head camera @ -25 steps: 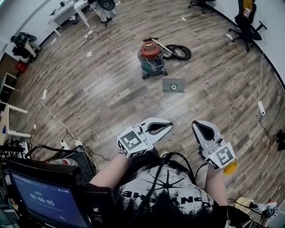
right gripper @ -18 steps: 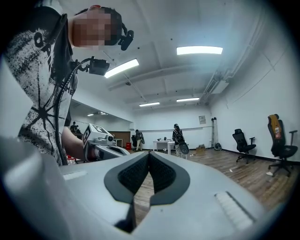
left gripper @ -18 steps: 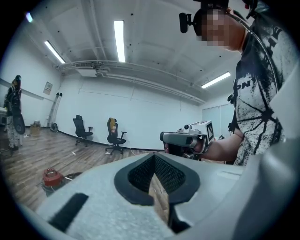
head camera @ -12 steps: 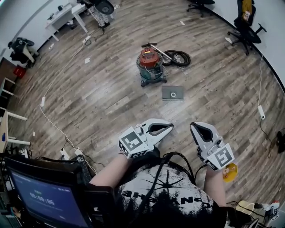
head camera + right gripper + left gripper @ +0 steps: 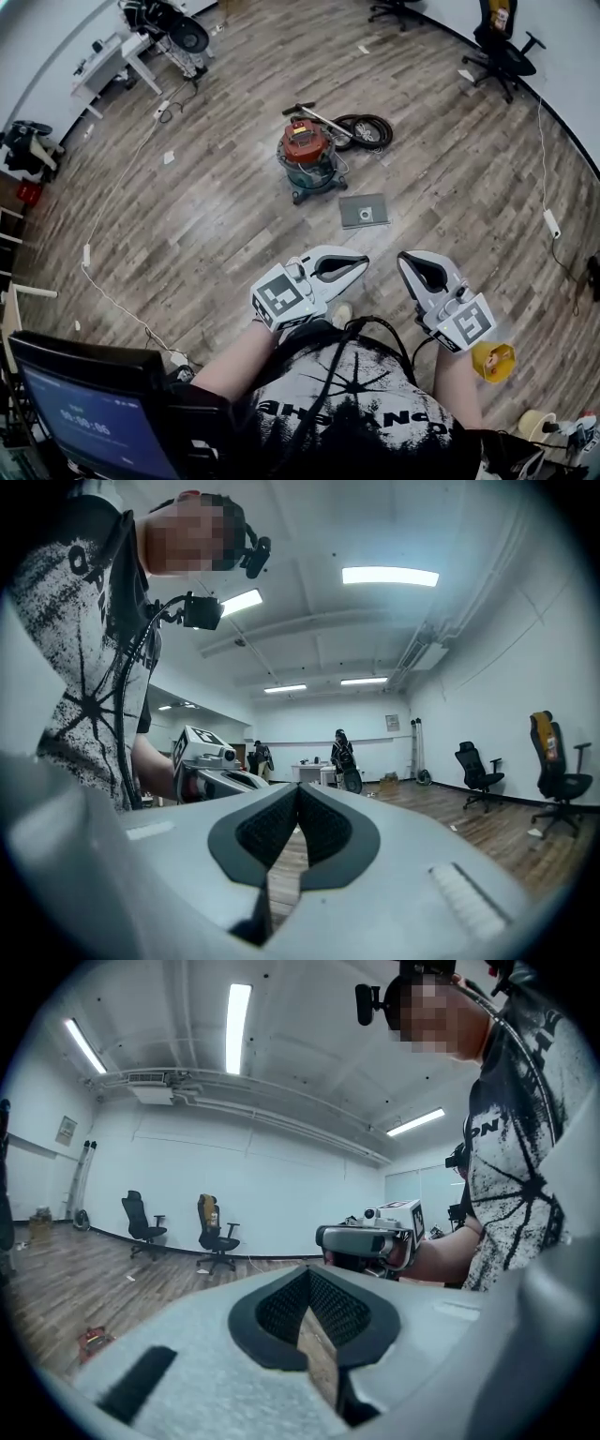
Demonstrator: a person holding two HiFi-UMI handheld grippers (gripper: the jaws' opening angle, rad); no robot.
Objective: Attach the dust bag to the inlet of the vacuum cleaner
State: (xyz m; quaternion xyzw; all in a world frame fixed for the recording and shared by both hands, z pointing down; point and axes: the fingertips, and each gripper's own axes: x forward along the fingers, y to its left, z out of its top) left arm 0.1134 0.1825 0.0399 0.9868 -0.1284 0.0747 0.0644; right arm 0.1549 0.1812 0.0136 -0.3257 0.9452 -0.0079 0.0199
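Upper centre of the floor (image 5: 216, 220), the vacuum (image 5: 307, 157) stands upright, red lid on, contents unseen. Just lower right of it the dust bag (image 5: 364, 211) lies flat, long side running left-right, hole facing up. Lower down, well apart from it, left gripper (image 5: 362, 264) and right gripper (image 5: 404, 260) have fingers pressed together, pinching nothing.

Wood-plank floor (image 5: 216, 220), vacuum cleaner (image 5: 307, 157), coiled hose (image 5: 364, 129) beside it, flat dust bag (image 5: 364, 211) near

FREE: wood floor (image 5: 225, 216) open ahead | OBSTACLES: dust bag (image 5: 364, 211) flat, vacuum cleaner (image 5: 307, 155) beyond, hose (image 5: 361, 129) behind it
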